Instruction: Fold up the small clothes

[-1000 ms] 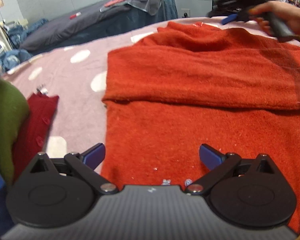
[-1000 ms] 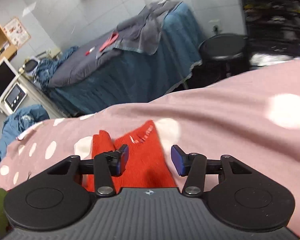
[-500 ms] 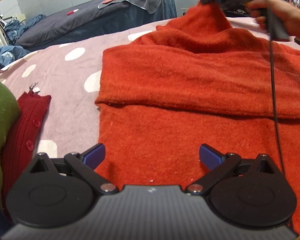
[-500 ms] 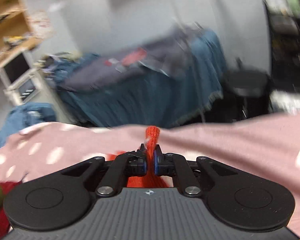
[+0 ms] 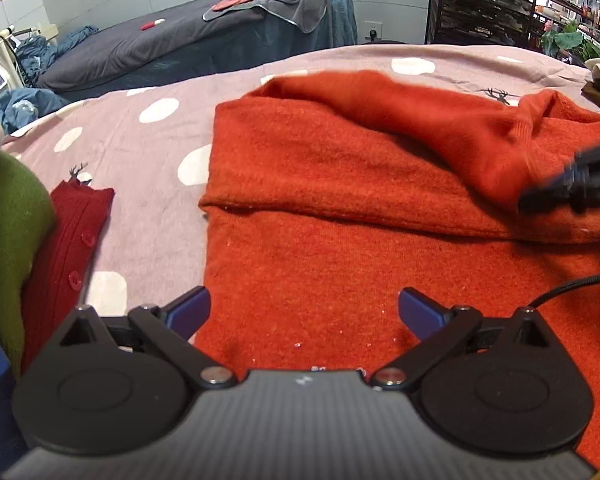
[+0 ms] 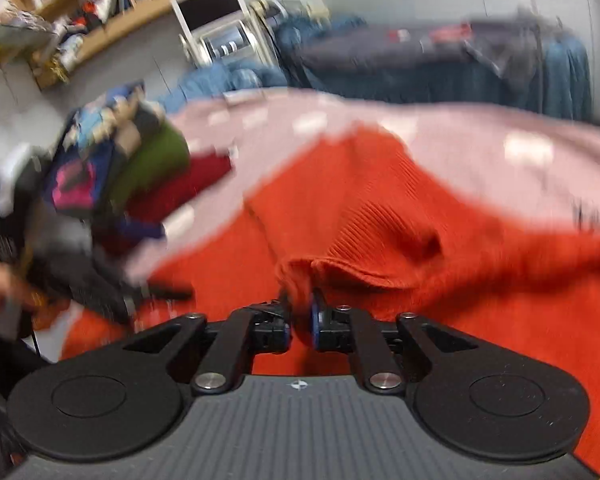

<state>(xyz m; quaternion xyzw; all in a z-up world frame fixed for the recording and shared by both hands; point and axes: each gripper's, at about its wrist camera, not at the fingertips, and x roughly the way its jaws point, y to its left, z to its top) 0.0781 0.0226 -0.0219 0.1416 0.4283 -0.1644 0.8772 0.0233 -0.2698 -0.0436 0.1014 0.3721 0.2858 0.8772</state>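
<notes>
Knitwear like this orange sweater (image 5: 340, 248) looks soft, thick and floppy; I judge it will sag from any single pinch and is best taken at a ribbed edge or corner. From the left wrist, it lies spread on the pink dotted bedspread (image 5: 140, 184), its upper part already folded down into a straight crease. The left gripper (image 5: 304, 312) hovers over the near hem with jaws spread wide and nothing between them. To its left sit a dark red buttoned garment (image 5: 76, 232) and a green one (image 5: 16, 208). From the right wrist, blurred with motion, the right gripper (image 6: 300, 320) pinches a ribbed cuff or edge of the sweater (image 6: 380, 232); its jaws have just eased apart a little, yet fabric sits pressed between the pads.
</notes>
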